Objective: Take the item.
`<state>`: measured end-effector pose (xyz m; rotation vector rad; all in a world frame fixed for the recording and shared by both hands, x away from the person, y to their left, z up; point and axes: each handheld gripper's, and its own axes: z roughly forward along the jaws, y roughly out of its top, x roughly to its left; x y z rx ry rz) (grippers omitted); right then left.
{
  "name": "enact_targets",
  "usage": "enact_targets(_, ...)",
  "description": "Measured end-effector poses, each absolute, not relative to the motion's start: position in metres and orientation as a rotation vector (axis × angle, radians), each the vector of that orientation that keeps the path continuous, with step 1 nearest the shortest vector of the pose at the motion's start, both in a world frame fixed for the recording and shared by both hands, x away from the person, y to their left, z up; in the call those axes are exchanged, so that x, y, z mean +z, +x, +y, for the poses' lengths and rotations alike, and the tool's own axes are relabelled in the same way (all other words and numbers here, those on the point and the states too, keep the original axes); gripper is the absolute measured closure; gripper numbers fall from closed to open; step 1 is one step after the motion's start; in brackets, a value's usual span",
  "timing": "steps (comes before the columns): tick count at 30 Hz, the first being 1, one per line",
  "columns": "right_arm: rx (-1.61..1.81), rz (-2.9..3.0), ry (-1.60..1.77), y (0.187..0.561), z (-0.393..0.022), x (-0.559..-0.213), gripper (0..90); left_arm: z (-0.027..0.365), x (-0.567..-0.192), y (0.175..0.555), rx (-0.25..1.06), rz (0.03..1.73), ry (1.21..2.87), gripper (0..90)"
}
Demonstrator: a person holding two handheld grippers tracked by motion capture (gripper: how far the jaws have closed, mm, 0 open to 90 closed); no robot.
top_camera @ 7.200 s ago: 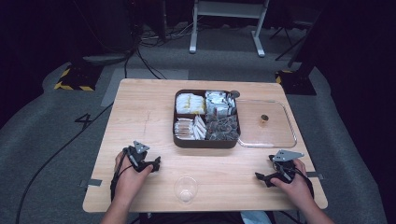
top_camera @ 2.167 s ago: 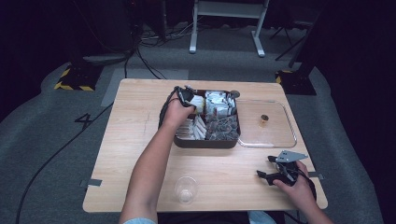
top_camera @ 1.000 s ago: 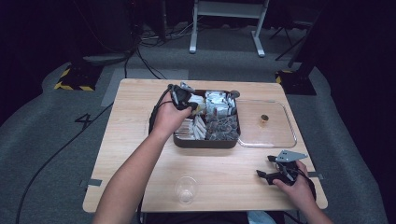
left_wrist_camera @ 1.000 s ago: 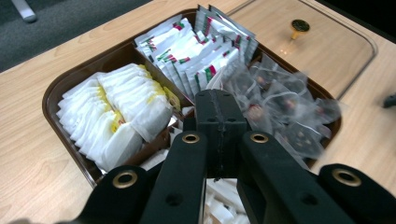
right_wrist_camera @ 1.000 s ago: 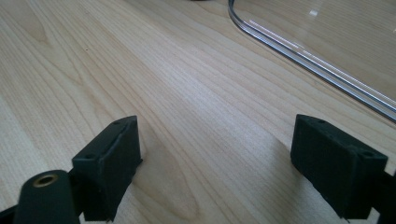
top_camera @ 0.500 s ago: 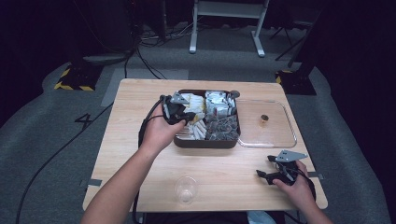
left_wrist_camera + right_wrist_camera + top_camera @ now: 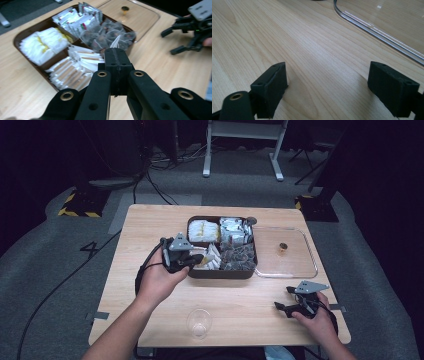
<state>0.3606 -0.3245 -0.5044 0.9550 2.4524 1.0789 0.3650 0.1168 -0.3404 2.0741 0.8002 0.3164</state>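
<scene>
While resting low on the desk (image 7: 150,230) at its near right corner: right gripper (image 7: 281,298), held in the person's right hand, jaws spread wide with bare wood between them and nothing gripped, pointing left and slightly away. Same wide gap in the right gripper view (image 7: 327,87), with the curved rim of a clear lid (image 7: 374,32) just beyond.

Near the front edge, about midway between the two hands: small clear glass (image 7: 199,322), upright, well apart from both grippers.

Farther in, left of centre: left gripper (image 7: 200,259), held in the left hand at the tray's near left corner, pointing right across the tray (image 7: 220,274). Jaws pressed together (image 7: 115,53), pinching a white sachet (image 7: 114,43). Just a thin pointed corner visible, sticking out past the jaw tips. Corner aimed straight along the jaws, away from the hand, toward the dark tea bags (image 7: 110,35). Rest of the sachet hidden in the jaws, so its long axis not possible to tell.

Beyond: dark brown tray in four compartments, with white sticks near left, tea bags near right, white-and-yellow packets far left, silvery packets far right.

Touching the tray's right side: clear lid (image 7: 295,265) lying flat, small brown knob (image 7: 283,247) on top.
</scene>
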Motion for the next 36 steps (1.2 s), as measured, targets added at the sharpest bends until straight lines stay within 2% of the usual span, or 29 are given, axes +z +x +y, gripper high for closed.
enact_targets(22, 1.079, 2.452, 0.955, 0.361, -0.325, -0.504, 16.0, 0.119, -0.357, 0.289, 0.328, 0.709, 2.037, 90.0)
enact_targets(36, 1.079, 2.452, 0.955, 0.361, -0.325, -0.504, 16.0, 0.112, -0.365, 0.26, 0.305, 0.658, 2.041, 90.0)
